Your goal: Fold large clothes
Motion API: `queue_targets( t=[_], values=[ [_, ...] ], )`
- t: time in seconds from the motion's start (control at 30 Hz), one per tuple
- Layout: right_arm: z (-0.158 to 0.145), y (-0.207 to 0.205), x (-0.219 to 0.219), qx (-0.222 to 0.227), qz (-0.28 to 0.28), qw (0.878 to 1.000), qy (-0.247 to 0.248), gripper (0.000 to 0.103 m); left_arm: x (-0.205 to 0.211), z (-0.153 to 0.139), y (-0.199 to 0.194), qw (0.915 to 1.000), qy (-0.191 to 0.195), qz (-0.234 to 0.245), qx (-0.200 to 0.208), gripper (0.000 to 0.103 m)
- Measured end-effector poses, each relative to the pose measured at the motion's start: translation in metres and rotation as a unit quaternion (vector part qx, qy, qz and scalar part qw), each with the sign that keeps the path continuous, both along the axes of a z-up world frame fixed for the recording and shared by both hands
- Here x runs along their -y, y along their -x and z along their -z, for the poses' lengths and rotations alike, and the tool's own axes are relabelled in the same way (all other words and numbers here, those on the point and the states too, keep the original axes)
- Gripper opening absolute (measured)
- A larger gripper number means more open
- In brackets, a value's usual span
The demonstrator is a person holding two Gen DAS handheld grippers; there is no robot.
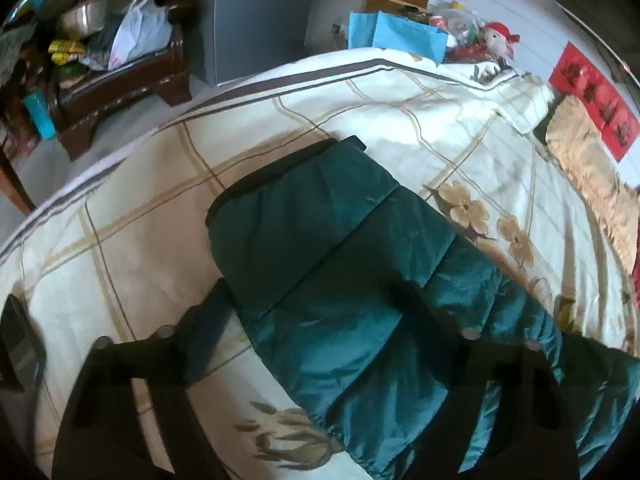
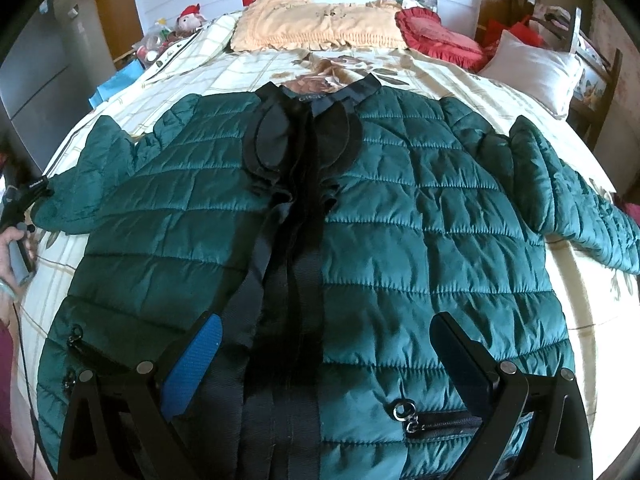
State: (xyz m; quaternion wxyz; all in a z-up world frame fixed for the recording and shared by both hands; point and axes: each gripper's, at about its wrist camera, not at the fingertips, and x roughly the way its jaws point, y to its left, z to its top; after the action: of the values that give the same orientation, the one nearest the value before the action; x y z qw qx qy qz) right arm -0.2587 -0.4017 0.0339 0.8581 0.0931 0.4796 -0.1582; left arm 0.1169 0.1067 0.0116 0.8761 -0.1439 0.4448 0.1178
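I've got the jacket (image 2: 400,208) flat on the bed (image 2: 256,68) for folding — left hand-held gripper (image 1: 320,320) straddles its sleeve (image 1: 320,260), seemingly ungripped — right hand-held gripper (image 2: 324,348) released

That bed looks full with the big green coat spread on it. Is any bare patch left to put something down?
Yes. The bedspread is bare between the jacket sleeve and the striped bed edge. There is also a bare band between the collar and the yellow pillow. It is crowded at the head, with the red cushion and white pillow.
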Motion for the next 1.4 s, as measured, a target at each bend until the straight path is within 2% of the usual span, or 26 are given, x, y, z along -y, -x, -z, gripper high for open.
queue_targets(
  t=[0.03, 0.07, 0.1, 0.13, 0.2, 0.3, 0.53, 0.63, 0.8, 0.97, 1.1, 1.27, 1.4],
  values=[
    [0.000, 0.000, 0.000, -0.001, 0.000, 1.000, 0.000, 0.103, 0.002, 0.000, -0.001, 1.0000, -0.005, 0.006, 0.002, 0.073],
    [0.000, 0.001, 0.000, -0.001, 0.001, 1.000, -0.001, 0.103, 0.004, 0.000, -0.002, 0.9999, -0.008, 0.011, 0.002, 0.066],
    [0.000, 0.001, 0.000, 0.000, 0.002, 1.000, -0.001, 0.103, 0.006, -0.001, -0.002, 0.9998, -0.011, 0.017, 0.005, 0.055],
    [0.000, 0.001, 0.001, 0.000, 0.002, 1.000, -0.002, 0.103, 0.007, -0.001, -0.002, 0.9997, -0.012, 0.021, 0.007, 0.050],
    [0.000, 0.002, 0.001, -0.001, 0.003, 1.000, -0.003, 0.103, 0.008, -0.003, -0.001, 0.9994, -0.001, 0.032, 0.013, 0.029],
    [0.001, 0.004, 0.001, -0.001, 0.004, 1.000, -0.004, 0.103, 0.012, -0.010, 0.005, 0.9989, 0.002, 0.040, 0.025, 0.019],
    [-0.005, 0.011, 0.001, 0.009, 0.003, 1.000, -0.007, 0.103, 0.025, -0.045, 0.038, 0.9954, 0.011, 0.067, 0.068, 0.018],
    [-0.008, 0.015, 0.002, 0.015, 0.004, 1.000, -0.009, 0.103, 0.034, -0.062, 0.052, 0.9928, 0.027, 0.085, 0.080, 0.018],
    [-0.011, 0.022, 0.005, 0.024, 0.006, 1.000, -0.014, 0.103, 0.065, -0.098, 0.087, 0.9829, 0.046, 0.139, 0.111, 0.016],
    [-0.013, 0.033, 0.009, 0.033, 0.010, 0.999, -0.020, 0.103, 0.109, -0.136, 0.126, 0.9660, 0.062, 0.209, 0.140, 0.016],
    [-0.015, 0.040, 0.014, 0.041, 0.017, 0.999, -0.029, 0.103, 0.149, -0.156, 0.149, 0.9516, 0.066, 0.262, 0.147, 0.016],
    [-0.023, 0.049, 0.021, 0.059, 0.023, 0.998, -0.030, 0.103, 0.211, -0.161, 0.181, 0.9309, 0.079, 0.329, 0.138, 0.016],
    [-0.029, 0.056, 0.030, 0.068, 0.030, 0.997, -0.029, 0.103, 0.268, -0.154, 0.204, 0.9130, 0.082, 0.380, 0.123, 0.016]
  ],
)
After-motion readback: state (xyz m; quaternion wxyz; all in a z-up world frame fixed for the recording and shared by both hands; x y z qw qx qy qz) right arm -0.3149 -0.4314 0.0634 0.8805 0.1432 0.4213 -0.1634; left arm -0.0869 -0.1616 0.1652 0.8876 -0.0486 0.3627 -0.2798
